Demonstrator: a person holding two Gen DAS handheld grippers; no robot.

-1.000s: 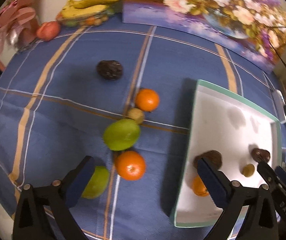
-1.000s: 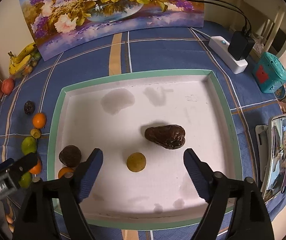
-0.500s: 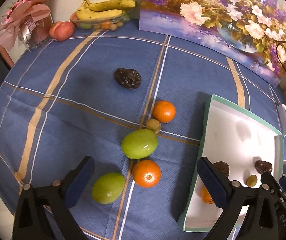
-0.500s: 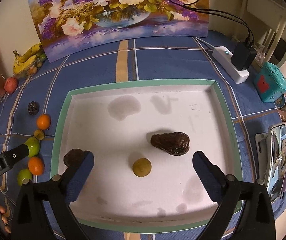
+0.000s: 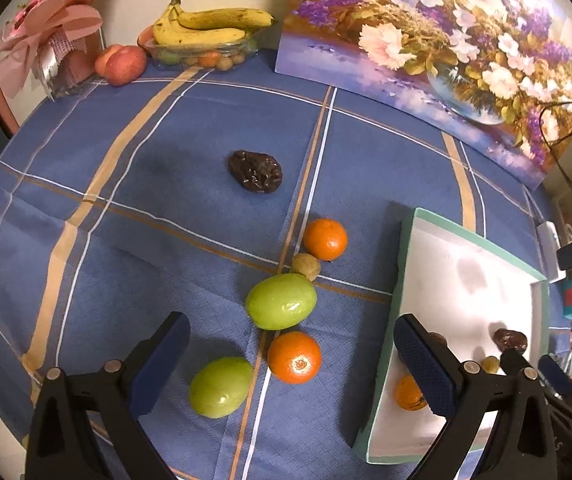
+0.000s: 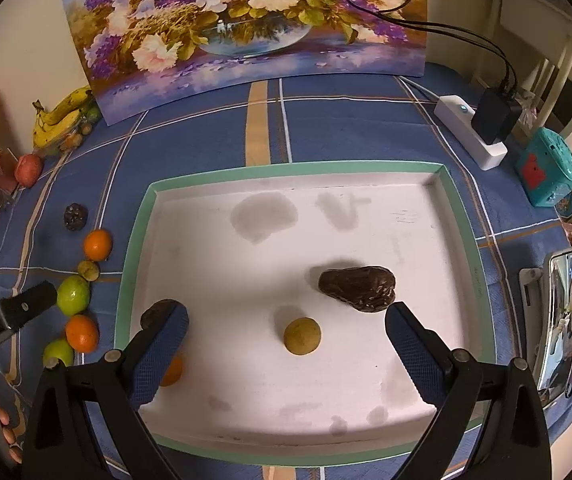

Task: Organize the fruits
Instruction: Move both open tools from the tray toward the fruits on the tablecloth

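Observation:
My left gripper (image 5: 289,340) stands open above loose fruit on the blue cloth: two green fruits (image 5: 280,301) (image 5: 220,387), two oranges (image 5: 294,357) (image 5: 325,239), a small brownish fruit (image 5: 305,266) and a dark wrinkled fruit (image 5: 255,176) farther back. My right gripper (image 6: 286,320) hangs open over the white, green-rimmed tray (image 6: 286,168), touching nothing. In the tray lie a long dark fruit (image 6: 357,288), a small yellow fruit (image 6: 302,336), a round dark fruit (image 6: 156,314) and an orange (image 6: 172,372), the last two partly hidden by the left finger.
Bananas in a clear bowl (image 5: 206,36), a peach (image 5: 120,65) and a pink-wrapped gift (image 5: 46,48) stand at the back left. A flower painting (image 6: 246,28) leans on the wall. A power strip (image 6: 469,136), teal box (image 6: 547,172) and phone (image 6: 561,316) lie right of the tray.
The left gripper has drawn back from the fruit, so the near green fruit now shows whole between its fingers. The right gripper's jaws have spread wider over the tray.

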